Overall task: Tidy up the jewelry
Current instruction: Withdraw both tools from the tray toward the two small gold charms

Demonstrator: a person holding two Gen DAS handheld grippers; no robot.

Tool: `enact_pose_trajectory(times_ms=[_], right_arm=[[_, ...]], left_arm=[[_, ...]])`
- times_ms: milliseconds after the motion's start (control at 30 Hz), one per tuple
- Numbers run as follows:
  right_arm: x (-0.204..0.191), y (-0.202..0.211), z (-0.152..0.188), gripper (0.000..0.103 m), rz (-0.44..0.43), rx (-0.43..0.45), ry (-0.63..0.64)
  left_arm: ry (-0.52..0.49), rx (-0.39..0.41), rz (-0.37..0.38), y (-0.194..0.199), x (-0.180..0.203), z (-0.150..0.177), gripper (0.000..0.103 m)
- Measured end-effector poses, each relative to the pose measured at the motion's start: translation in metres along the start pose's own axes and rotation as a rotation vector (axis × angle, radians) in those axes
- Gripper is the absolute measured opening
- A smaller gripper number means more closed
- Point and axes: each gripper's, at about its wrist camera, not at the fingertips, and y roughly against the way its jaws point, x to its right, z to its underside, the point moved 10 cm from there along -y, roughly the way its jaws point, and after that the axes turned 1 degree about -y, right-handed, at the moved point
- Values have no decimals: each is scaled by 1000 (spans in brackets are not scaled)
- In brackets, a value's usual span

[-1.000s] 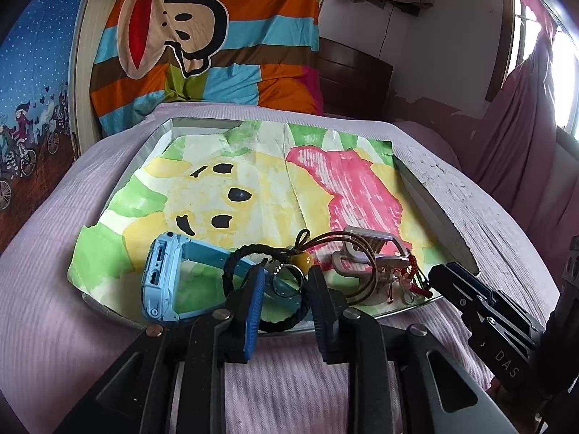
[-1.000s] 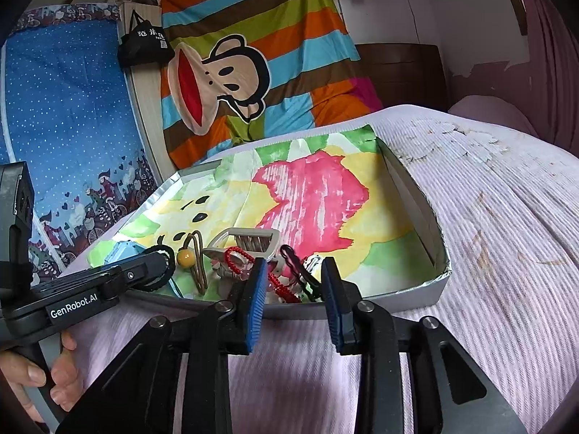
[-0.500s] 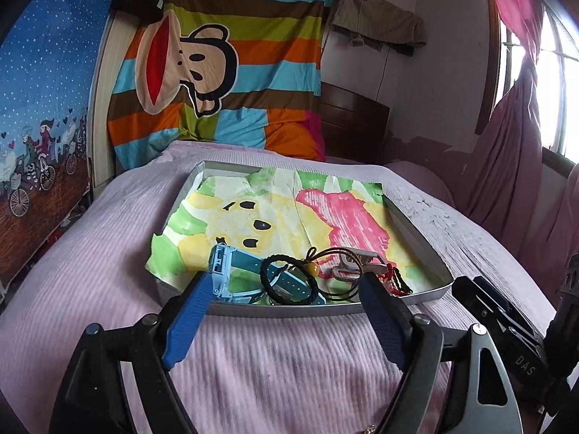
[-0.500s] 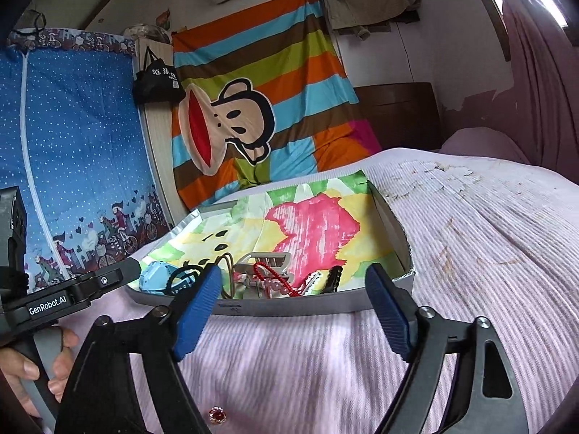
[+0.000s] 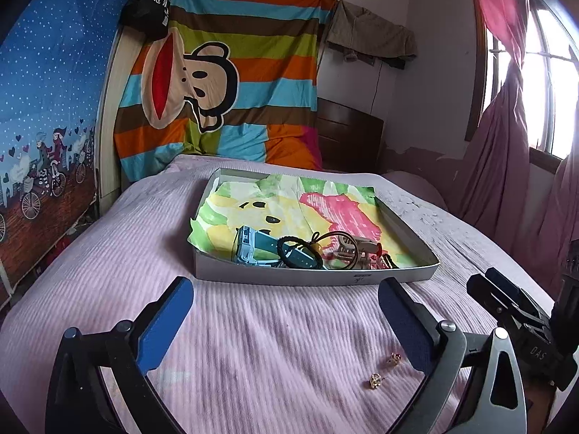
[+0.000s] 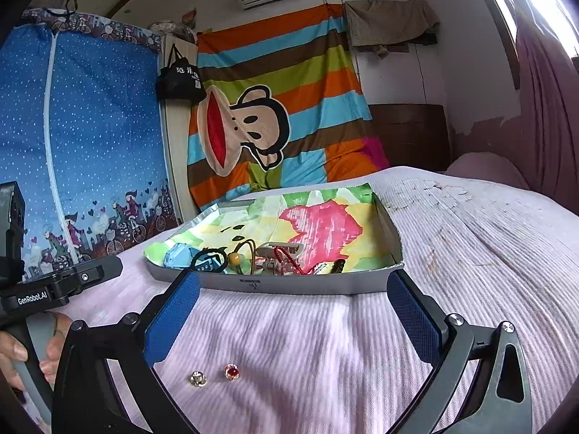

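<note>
A shallow grey tray lined with a painted paper sits on the pink bedspread. Along its near side lie a blue watch, a black braided band, a brown hair tie with a yellow bead, a beige clip and a red beaded piece. Two small ear studs lie loose on the bedspread: a gold one and a red one. My left gripper and right gripper both stand wide open and empty, well short of the tray.
A striped monkey-print blanket hangs behind the bed beside a blue printed wardrobe cover. Pink curtains hang at the right. A hand holds the left gripper's handle at the right wrist view's left edge.
Both grippers went from nearly shut over the tray's near side to wide open, and pulled back and up from the tray. The two studs on the bedspread came into view.
</note>
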Motion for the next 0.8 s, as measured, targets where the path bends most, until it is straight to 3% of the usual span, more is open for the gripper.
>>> enact_pose_trajectory(times_ms=[233,533,800], right_arm=[[-3,15,9,102,-1,-32,40],[5,9,26,102,21,-122,55],[0,1,41,101,-16,-194,64]], left_arm=[[-63,-20,3,9,6,16,103],[-60,-89,29,8,5,32,103],[-67,-141,73,1,12,43,103]])
